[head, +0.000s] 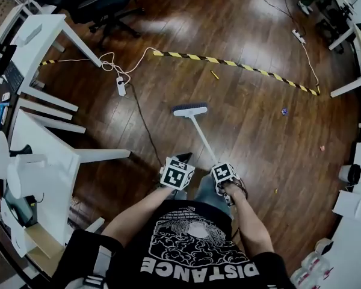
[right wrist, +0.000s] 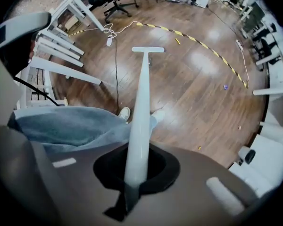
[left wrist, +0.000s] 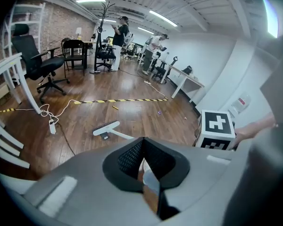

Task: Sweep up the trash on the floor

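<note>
Now right hand-held gripper (right wrist: 132,182) clamps broom (right wrist: 142,93) (head (right wrist: 148,50) seemingly grounded).

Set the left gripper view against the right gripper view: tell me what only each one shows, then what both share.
Only the left gripper view: two people standing by the far desks, and the ceiling lights. Only the right gripper view: the right tongs shut on the broom handle, plus the person's jeans leg and shoes. Both: the broom head, the yellow-black tape and the white power strip.
</note>
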Tool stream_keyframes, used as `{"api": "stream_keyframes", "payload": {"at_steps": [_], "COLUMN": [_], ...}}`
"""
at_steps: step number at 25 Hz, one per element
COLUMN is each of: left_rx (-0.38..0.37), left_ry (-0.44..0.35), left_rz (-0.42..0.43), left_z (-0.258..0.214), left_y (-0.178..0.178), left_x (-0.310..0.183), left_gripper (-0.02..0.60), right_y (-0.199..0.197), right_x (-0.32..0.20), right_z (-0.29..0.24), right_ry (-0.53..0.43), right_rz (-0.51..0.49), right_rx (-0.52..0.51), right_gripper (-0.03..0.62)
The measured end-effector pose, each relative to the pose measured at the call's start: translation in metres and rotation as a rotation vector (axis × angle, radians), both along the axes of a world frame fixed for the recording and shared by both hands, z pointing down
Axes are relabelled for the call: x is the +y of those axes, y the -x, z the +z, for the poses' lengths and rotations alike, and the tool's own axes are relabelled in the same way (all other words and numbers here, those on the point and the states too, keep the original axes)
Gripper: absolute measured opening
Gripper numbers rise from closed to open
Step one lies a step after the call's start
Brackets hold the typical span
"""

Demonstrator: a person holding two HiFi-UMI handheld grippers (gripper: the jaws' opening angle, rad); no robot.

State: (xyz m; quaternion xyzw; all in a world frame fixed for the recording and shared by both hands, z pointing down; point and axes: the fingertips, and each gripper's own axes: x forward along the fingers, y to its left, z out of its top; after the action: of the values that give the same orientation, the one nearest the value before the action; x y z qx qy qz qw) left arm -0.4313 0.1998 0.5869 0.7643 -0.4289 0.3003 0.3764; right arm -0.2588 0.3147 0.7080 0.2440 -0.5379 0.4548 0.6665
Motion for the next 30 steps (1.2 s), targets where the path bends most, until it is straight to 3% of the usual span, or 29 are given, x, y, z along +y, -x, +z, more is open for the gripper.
{"api": "stream_keyframes", "payload": {"at_steps": [9,16,21,30], "left_rx": [-0.044,-0.074,-0.082,-0.059], "left_ry": [0.066,0.09,0.116,0.132], "left_rz": [-0.205,-0.325,-0.357,-0.354], "left_z": [0.014,0.012,0.017,0.029], "left_y": [0.004,-0.018,-0.033,-0.043], "left_x": [-0.063,-0.115,-0.13,-0.122], "left_gripper": [0.005,0.005,0.005,0.005], "right_y": [-0.012,-0.036,-0.05,-0.095], "right_x": [-0.121,-0.22,-0.255,-0.252], "right_z": [0.049,0.084,0.104,0.117], "right_ry": [0.071,0.081,0.118,0.152], "right_rz": [-0.349,-0.605,-0.646,-0.646], "right_rx": [0.025,0.032,0.071,0.139], "right_gripper": [0.0,0.0,0.0,0.0]}}
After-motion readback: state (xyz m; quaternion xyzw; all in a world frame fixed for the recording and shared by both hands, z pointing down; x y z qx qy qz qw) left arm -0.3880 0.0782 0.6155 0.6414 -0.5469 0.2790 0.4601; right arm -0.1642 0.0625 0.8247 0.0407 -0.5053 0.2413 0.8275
